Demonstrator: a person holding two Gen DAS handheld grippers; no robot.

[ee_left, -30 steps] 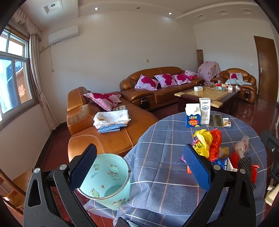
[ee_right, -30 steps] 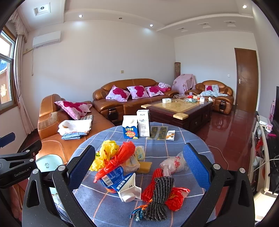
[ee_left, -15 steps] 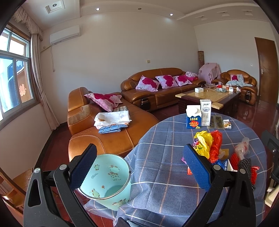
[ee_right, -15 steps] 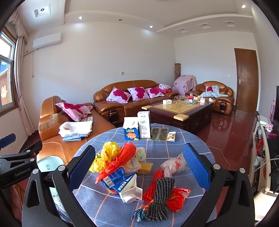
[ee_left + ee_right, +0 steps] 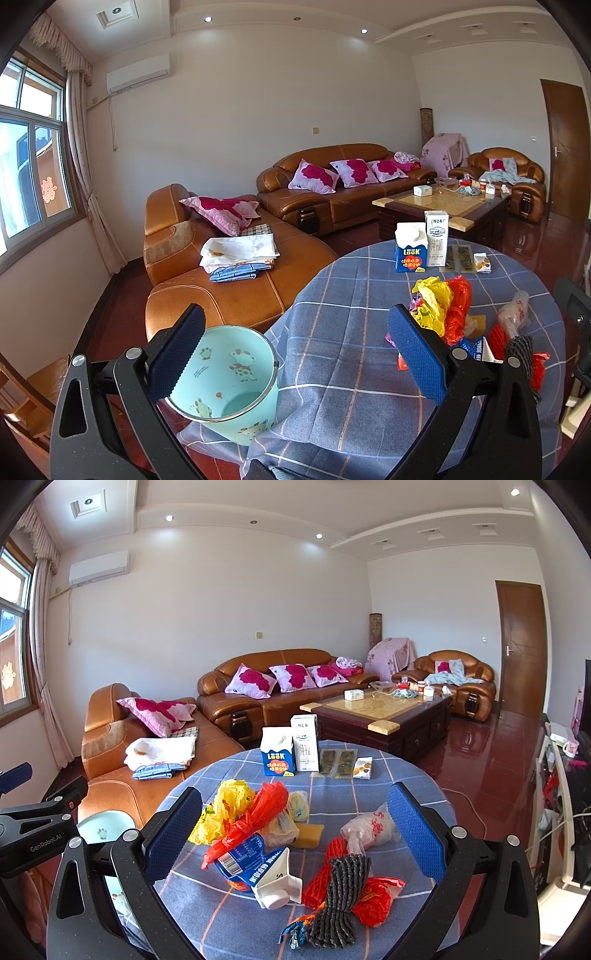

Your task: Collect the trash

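Both tongs spread wide, nothing held. Trash pile (image 5: 280,834) sat mid-worktop (image 5: 369,782), straight ahead of right tongs (image 5: 295,834). Bin (image 5: 229,380) sat at the worktop's left edge, ahead of left tongs (image 5: 295,362). Right was nearer.

Your left hand-held gripper (image 5: 295,347) fills the bottom of its view, jaws spread wide, nothing between the blue pads (image 5: 177,354). Your right hand-held gripper (image 5: 295,827) is likewise wide apart and empty, pointing level. In the right view, the left one's black body (image 5: 33,830) shows at the left edge.
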